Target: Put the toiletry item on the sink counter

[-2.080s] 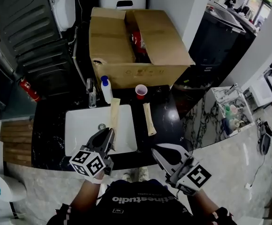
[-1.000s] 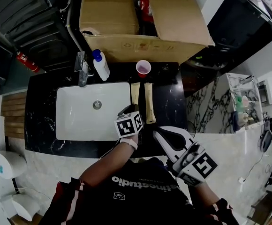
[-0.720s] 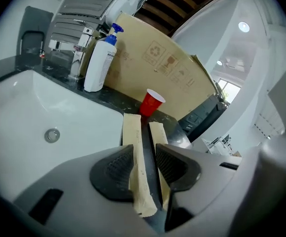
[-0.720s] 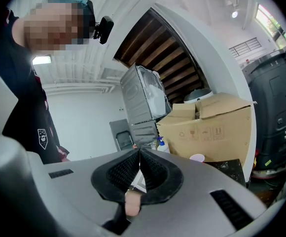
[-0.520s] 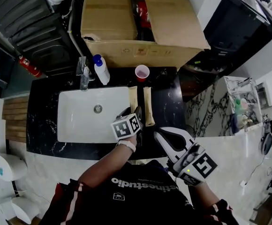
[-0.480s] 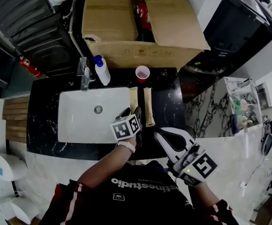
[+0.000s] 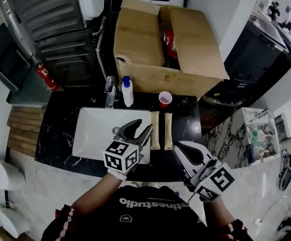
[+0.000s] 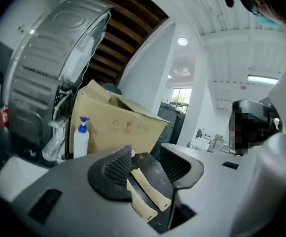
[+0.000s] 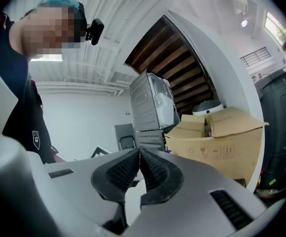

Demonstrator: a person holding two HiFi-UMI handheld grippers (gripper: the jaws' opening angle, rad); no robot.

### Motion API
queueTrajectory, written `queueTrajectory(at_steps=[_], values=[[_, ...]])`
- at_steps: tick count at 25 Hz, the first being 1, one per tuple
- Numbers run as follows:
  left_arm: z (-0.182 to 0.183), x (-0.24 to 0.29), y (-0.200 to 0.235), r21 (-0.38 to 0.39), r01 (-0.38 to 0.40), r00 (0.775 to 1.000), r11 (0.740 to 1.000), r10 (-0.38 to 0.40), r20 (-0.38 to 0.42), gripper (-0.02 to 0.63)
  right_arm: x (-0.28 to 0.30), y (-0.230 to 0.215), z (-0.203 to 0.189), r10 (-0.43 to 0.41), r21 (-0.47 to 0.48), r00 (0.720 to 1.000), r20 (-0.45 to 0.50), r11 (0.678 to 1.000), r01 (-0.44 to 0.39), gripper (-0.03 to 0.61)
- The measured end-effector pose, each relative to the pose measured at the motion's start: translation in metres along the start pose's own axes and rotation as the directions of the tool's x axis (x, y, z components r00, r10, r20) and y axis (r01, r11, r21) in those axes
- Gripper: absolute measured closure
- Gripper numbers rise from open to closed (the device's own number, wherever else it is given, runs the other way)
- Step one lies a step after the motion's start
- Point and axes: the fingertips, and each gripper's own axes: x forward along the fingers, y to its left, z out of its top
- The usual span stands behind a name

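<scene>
Item: 2 toiletry tubes [image 7: 155,130] flat on tabletop [image 7: 183,122], just fwd-right of your L gripper [image 7: 139,128] jaws, long axes along them; jaws released, empty.

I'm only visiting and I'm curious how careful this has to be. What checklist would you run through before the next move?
1. Left gripper: fingers apart, nothing gripped: ok.
2. Right gripper: fingers together, nothing between them: ok.
3. Left pack and right pack lie flat on the counter, side by side: ok.
4. Left pack fully off the sink rim: cannot tell, as it lies right beside the rim.
5. Cup upright behind the packs, apart from them: ok.
</scene>
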Motion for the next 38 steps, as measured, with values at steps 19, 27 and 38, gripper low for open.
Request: queueTrajectory(at_steps=[19,27,38], values=[[0.101,-0.111,-0.073,0.430,0.282,0.926,0.857,-0.361,0.112,0.599,0.028,0.032,0.036,0.064,-0.155,0.998,-0.004,0.986,-0.064,0.538],[0.097,-0.106,-0.071,0.420,0.301,0.897,0.856,-0.404,0.181,0.600,0.024,0.024,0.032,0.013,-0.163,1.000,0.007,0.986,-0.012,0.539],[0.103,-0.095,-0.075,0.406,0.298,0.898,0.864,-0.398,0.187,0.599,0.012,0.016,0.026,-0.046,-0.163,0.999,0.014,0.985,0.048,0.540]])
